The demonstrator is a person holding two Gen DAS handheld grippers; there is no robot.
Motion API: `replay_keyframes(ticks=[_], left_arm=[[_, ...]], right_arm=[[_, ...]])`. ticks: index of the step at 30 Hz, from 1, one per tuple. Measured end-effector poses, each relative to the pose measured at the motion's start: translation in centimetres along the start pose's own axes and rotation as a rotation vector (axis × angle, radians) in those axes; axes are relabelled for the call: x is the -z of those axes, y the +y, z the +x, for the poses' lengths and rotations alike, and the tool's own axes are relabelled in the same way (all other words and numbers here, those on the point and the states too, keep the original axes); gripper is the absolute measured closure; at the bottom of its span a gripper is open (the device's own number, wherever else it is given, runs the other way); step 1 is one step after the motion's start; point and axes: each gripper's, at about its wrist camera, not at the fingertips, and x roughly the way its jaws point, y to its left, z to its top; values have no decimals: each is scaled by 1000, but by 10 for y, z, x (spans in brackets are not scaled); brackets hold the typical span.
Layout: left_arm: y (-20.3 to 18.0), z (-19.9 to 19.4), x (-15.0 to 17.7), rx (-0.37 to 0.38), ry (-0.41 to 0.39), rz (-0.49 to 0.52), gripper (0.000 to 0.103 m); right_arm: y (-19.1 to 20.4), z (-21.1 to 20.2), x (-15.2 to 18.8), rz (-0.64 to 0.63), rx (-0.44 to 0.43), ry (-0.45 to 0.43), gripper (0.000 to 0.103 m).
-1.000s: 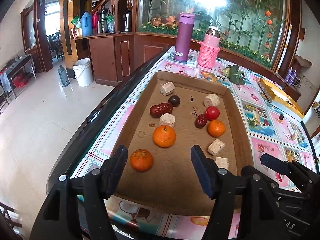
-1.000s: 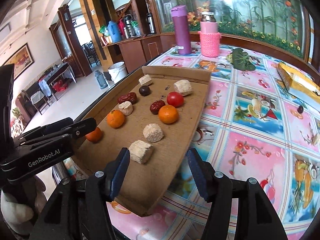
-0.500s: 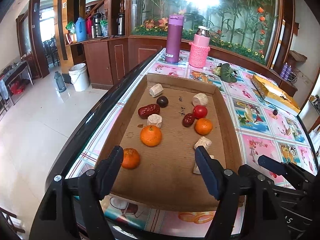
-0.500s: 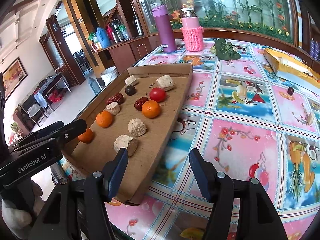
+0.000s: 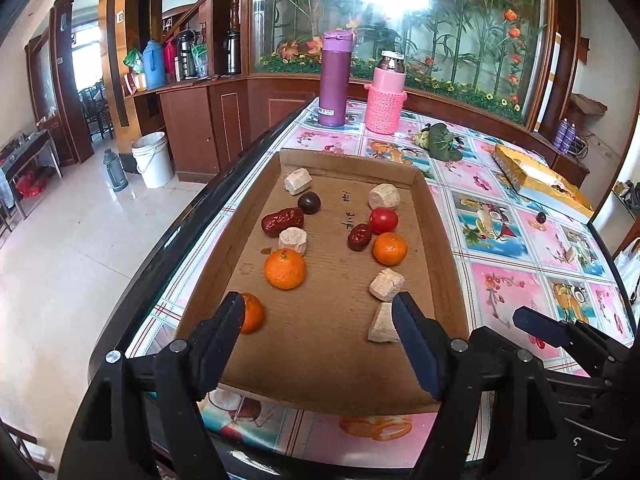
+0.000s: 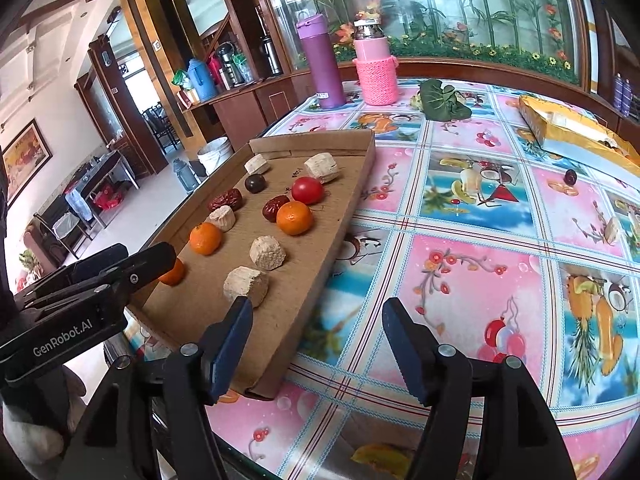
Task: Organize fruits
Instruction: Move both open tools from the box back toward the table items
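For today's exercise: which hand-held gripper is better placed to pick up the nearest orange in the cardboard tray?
Left hand-held gripper: it faces the cardboard tray, nearest orange beside its finger.

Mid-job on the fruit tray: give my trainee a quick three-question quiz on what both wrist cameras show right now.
1. How many oranges lie in the cardboard tray?
2. True or false: the left gripper is clamped on an orange.
3. Which item touches the cherry tomato? A) purple flask B) a red date C) yellow box

Key:
1. Three: one near the left gripper's finger, one mid-tray, one on the right side.
2. False: both grippers are open and empty; the right gripper hovers over the tray's near right corner.
3. B
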Motion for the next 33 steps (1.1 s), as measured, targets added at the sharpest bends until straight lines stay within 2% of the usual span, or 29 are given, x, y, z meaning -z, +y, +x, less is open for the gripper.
replay_keyframes(ticks=[11,15,33], left_arm=[[-8,-3,0,1,-2,17,26],[-12,-3,1,2,-3,23,23],[-24,-2,5,0,5,48,23]], right_arm=[[-5,-4,3,18,4,-2,29],[-8,-4,5,26,4,0,29],[-18,-6,11,52,5,0,28]])
